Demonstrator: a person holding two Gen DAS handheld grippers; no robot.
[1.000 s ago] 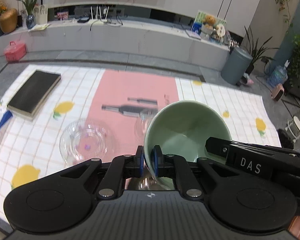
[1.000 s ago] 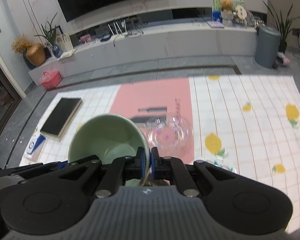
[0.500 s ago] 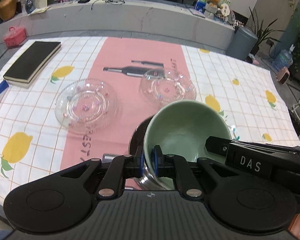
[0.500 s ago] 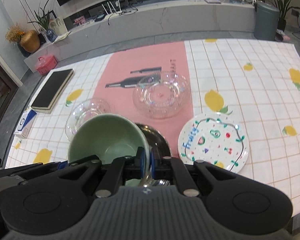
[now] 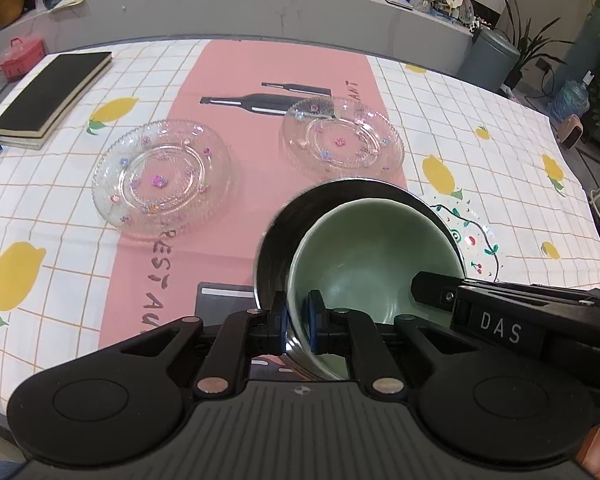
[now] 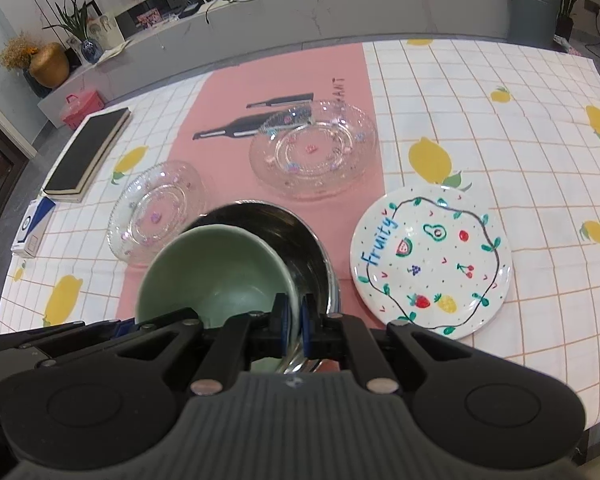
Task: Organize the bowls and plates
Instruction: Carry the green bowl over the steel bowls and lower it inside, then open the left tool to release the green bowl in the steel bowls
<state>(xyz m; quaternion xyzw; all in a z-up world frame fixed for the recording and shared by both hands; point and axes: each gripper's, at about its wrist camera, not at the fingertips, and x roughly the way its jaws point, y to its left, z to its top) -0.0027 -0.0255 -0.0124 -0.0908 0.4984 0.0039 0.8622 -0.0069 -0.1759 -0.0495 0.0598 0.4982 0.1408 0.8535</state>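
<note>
A pale green bowl point(image 5: 364, 256) point(image 6: 216, 272) sits inside a shiny steel bowl point(image 5: 292, 240) point(image 6: 284, 232) at the table's near edge. My left gripper point(image 5: 298, 322) is shut on the green bowl's left rim. My right gripper point(image 6: 294, 318) is shut on its right rim. Two clear glass plates lie beyond: one at left point(image 5: 162, 178) point(image 6: 156, 210), one at centre point(image 5: 342, 140) point(image 6: 312, 150). A white "Fruity" plate point(image 6: 432, 260) point(image 5: 472, 236) lies to the right.
A black book point(image 5: 52, 98) point(image 6: 88, 154) lies at the far left of the lemon-print tablecloth point(image 6: 500, 140). A blue and white box point(image 6: 32, 232) sits near the left edge. A dark card point(image 5: 224, 298) lies beside the steel bowl.
Both grippers have lowered the green bowl toward the table and into the steel bowl. The views have tilted down, so the plates appear closer.
</note>
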